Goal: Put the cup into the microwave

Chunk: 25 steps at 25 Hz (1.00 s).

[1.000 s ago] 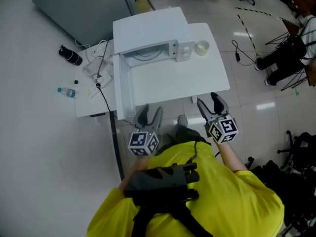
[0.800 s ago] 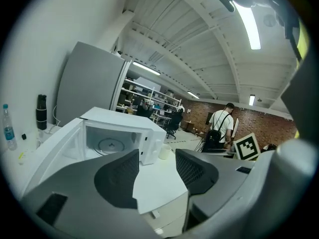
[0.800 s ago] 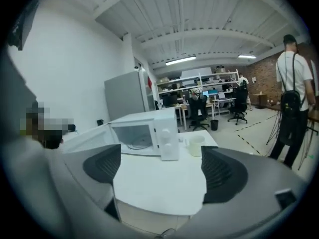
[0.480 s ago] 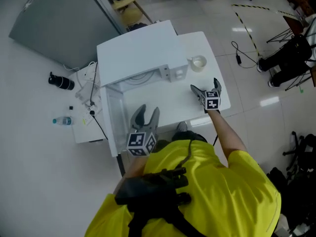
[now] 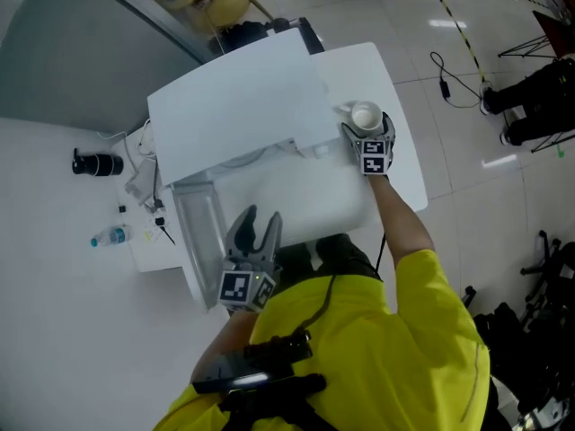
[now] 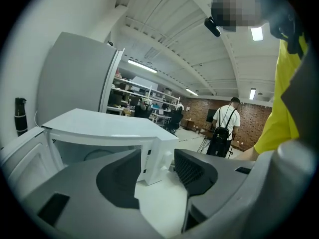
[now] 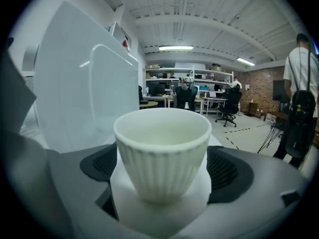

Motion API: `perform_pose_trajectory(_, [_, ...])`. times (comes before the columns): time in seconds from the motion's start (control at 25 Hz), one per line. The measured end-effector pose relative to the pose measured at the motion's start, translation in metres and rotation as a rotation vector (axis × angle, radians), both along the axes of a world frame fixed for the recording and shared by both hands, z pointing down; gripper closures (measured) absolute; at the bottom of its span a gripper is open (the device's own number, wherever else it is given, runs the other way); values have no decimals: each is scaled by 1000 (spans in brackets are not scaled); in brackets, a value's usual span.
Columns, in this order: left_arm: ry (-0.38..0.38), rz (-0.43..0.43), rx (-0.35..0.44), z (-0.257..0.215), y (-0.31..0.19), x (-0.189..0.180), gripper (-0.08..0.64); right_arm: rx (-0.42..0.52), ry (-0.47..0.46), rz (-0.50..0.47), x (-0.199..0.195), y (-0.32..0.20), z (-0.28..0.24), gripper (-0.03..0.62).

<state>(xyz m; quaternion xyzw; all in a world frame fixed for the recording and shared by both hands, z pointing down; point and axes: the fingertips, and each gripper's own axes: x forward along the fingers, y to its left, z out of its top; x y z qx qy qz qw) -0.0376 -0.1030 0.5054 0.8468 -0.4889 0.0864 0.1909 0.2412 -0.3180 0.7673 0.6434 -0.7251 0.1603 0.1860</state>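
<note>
The cup (image 7: pixel 162 148) is seen empty, stood on the white bench (image 5: pixel 409 160) just right of the microwave (image 5: pixel 234 106), whose door is swung open at the left. The right tongs (image 5: pixel 366 127) are being closed around it, pads not clearly touching yet. The left tongs (image 5: pixel 259 219) are held parted with nothing gripped. The microwave's inside is mostly hidden.
</note>
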Motion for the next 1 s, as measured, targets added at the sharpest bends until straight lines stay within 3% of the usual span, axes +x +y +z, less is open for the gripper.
perform_pose_trajectory(0.12, [-16, -8, 0, 2, -3, -6, 356, 34, -24, -5, -4, -16, 1, 33])
perform_pose_trajectory(0.24, [-29, -10, -6, 6, -2, -10, 356, 68, -41, 0, -3, -26, -5, 98])
perform_pose_trajectory(0.44, [-15, -9, -15, 13, -6, -6, 356, 80, -31, -24, -2, -16, -19, 103])
perform_pose_trajectory(0.56, [22, -27, -6, 10, -12, -7, 356, 80, -29, -40, -3, 19, -49, 103])
perform_pose_trajectory(0.72, [59, -44, 7, 9, -16, -19, 356, 40, -54, -91, -14, 106, -86, 103])
perform_pose_trajectory(0.84, [76, -73, 6, 12, -16, -39, 356, -55, -95, -186, -53, 183, -100, 103])
perform_pose_trajectory(1.0, [86, -141, -14, 25, -12, -76, 356, -143, -179, -373, -152, 233, -115, 103])
